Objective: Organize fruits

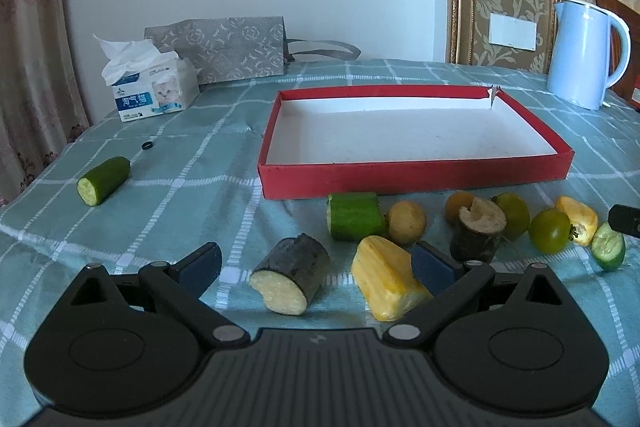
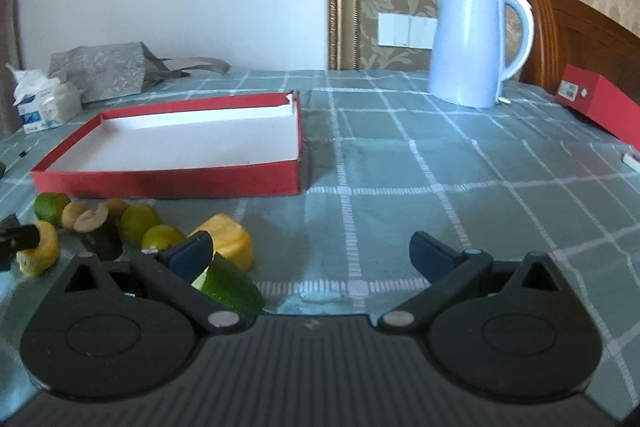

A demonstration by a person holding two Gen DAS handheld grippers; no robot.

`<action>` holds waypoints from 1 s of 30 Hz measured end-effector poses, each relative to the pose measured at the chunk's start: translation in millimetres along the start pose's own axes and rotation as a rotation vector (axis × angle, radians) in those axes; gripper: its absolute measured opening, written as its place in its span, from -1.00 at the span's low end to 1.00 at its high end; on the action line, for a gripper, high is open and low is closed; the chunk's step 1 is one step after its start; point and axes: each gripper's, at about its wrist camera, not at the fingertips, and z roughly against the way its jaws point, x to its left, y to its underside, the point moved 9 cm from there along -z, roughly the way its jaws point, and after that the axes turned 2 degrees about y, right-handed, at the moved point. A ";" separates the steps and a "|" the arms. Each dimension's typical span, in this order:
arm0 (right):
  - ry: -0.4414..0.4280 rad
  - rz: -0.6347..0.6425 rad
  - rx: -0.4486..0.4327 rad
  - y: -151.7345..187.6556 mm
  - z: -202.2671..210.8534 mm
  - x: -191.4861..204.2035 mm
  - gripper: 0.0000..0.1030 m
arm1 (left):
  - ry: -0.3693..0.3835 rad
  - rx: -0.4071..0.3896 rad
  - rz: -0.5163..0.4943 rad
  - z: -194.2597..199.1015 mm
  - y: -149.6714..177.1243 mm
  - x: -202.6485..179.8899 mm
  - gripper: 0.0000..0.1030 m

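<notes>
Fingers (image 1: pixel 200 263) of our left gripper (image 1: pixel 316 263) are spread wide and hold nothing. Low in the left wrist frame, between them, lies a dark-skinned chunk (image 1: pixel 290 273) with its pale cut face toward the camera and its long axis running away up-right. A yellow piece (image 1: pixel 386 277) lies just beside the right finger. Our right gripper (image 2: pixel 310 253) is likewise spread and bare, with a cucumber wedge (image 2: pixel 230 287) by its left finger at lower left. Other fruits cluster ahead of the red tray (image 1: pixel 416 175), which holds nothing at frame centre on the checked worktop (image 1: pixel 192 187). We judge the left gripper nearer the dark chunk, so it would move forward and close across the short axis.
</notes>
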 end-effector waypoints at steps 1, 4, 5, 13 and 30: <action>0.008 0.015 -0.005 0.3 1.0 1.0 1.00 | -0.002 0.001 -0.002 -0.4 0.0 -0.8 0.98; 0.028 0.036 -0.036 -0.8 5.5 -0.3 1.00 | 0.000 0.007 -0.018 -2.2 -0.1 -5.2 0.98; 0.029 0.034 -0.043 -1.4 6.9 -1.8 1.00 | 0.000 0.007 -0.022 -3.3 0.0 -6.3 0.98; 0.045 0.015 -0.056 -3.4 5.9 -8.3 1.00 | 0.019 0.026 -0.010 -14.0 1.5 -11.7 0.98; -0.030 0.032 -0.048 6.0 2.1 6.8 1.00 | -0.039 0.050 0.008 -35.0 -0.3 -12.8 0.98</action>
